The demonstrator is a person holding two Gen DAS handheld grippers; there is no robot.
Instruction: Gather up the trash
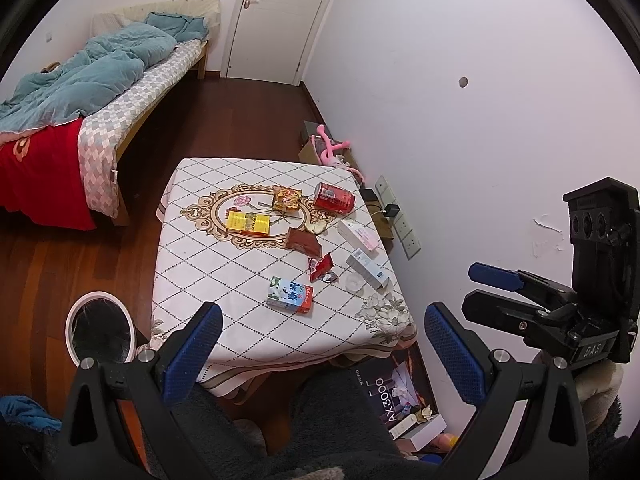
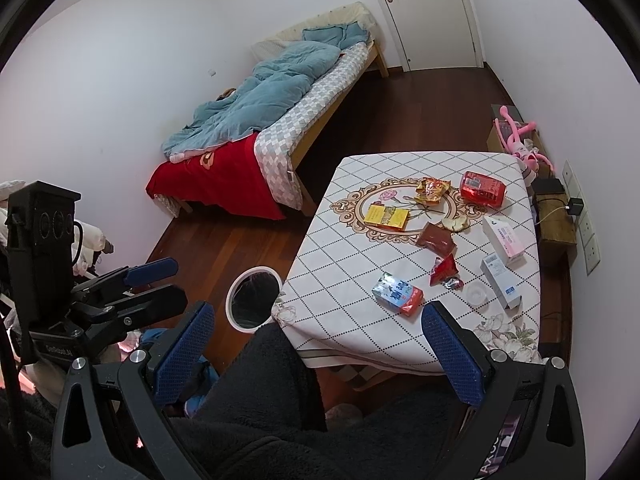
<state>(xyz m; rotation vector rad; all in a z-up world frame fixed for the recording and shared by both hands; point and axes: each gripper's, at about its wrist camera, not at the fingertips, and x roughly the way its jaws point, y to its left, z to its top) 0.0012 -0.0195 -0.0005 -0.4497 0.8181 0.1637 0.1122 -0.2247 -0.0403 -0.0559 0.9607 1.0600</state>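
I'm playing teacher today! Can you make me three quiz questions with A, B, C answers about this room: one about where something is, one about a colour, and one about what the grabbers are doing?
1. Where is the white trash bin?
A. on the bed
B. on the floor beside the table
C. on the table

2. What colour is the drink can lying on the table?
A. red
B. green
C. purple

3. How are the left gripper and the right gripper?
A. both shut on trash
B. one holds the can
C. both open and holding nothing

Answers:
1 B, its round rim sits on the wood floor by the table's corner.
2 A, its side is bright red.
3 C, the blue fingers stand wide apart with nothing between them.
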